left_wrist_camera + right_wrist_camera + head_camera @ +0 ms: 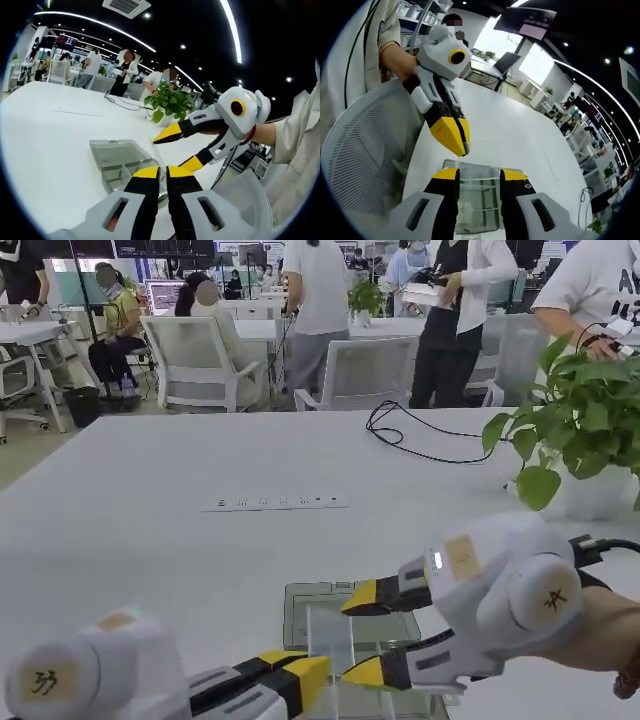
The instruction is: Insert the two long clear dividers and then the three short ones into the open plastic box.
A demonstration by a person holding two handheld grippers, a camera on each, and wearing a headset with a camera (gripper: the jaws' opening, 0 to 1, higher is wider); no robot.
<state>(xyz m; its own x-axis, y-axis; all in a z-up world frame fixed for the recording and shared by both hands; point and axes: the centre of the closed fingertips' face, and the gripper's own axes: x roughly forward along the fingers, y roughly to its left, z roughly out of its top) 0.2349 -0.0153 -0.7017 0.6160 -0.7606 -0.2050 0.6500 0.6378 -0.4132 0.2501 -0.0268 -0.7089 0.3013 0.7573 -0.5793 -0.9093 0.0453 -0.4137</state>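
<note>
The clear divider [328, 635] is a thin, see-through sheet, hard to tell from the box behind it. In the head view it stands on edge above the plastic box [300, 600], rising from the tips of the left tool [295, 670]. In the left gripper view that tool's [163, 172] yellow-tipped jaws are pressed almost together, and the sheet's pale edge runs up from between them, so it looks clamped on the divider.

The right tool [352, 640] reaches in from the right with its jaws spread wide, one above the other in the head view and just beside the sheet. I cannot tell whether either jaw touches it. In its own view the right tool [479, 175] frames the box [470, 167] between parted tips, with the left tool [460, 145] coming down from above.

The box is clear with a grey tint, low-walled and open. In the left gripper view it [112, 150] shows as two shallow halves lying side by side. Faint cross lines show inside it in the right gripper view, but I cannot tell whether they are fitted dividers or moulded ribs.

The box lies near the near edge of the white counter [150, 520]. Beyond it is bare surface up to a flat white strip [275, 502]. A black cable [410, 435] loops further back, and a potted plant [580, 430] stands at the right, well apart from the box.
</note>
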